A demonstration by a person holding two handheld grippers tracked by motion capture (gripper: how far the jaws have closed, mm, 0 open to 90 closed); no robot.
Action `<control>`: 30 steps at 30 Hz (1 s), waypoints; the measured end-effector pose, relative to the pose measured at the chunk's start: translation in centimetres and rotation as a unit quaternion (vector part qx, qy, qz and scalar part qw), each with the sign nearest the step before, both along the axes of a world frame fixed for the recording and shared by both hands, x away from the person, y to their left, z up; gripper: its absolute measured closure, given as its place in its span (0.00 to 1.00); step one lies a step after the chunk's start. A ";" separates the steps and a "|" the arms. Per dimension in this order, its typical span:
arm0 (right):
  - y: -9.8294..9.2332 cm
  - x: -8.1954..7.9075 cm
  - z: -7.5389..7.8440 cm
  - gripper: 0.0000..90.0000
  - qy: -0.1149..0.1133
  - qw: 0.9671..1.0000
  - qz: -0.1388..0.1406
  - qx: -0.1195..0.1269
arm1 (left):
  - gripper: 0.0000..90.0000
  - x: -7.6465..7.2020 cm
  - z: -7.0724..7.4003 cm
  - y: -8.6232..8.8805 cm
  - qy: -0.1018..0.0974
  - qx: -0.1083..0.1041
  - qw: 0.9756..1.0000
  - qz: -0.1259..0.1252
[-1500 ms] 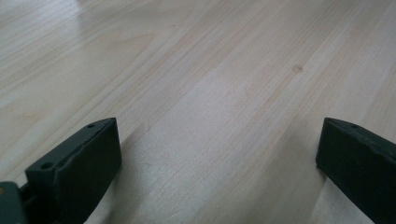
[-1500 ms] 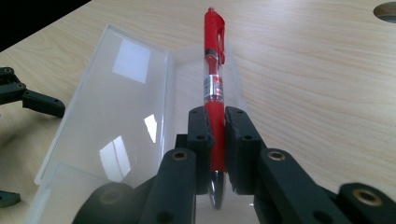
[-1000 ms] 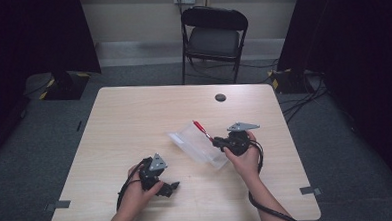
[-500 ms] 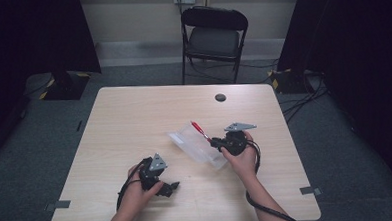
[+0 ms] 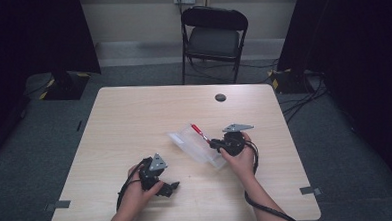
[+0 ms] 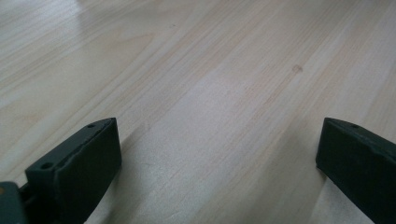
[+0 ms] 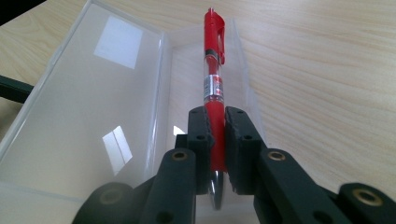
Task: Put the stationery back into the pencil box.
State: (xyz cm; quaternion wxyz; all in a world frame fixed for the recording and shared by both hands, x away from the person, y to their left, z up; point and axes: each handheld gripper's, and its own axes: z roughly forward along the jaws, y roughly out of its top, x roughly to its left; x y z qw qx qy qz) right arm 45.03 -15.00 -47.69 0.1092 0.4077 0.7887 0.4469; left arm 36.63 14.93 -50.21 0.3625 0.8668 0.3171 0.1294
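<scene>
Red pen with silver band, clear plastic case, black grippers, pale wood-grain table.

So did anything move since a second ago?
Hardly. The right claw stays shut on the red pen, which has crept slightly left over the clear plastic case. The left claw stays open on the table, and the case hasn't moved.

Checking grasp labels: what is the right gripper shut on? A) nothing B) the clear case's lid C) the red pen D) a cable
C: in the right gripper view the right gripper has its jaws pressed on the grip of the red pen, which lies over the open clear plastic case.
</scene>
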 end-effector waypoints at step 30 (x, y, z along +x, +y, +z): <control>0.6 0.9 -0.7 0.90 0.002 1.000 0.005 -0.007 | 0.00 0.0 0.0 0.0 0.000 0.000 1.000 0.000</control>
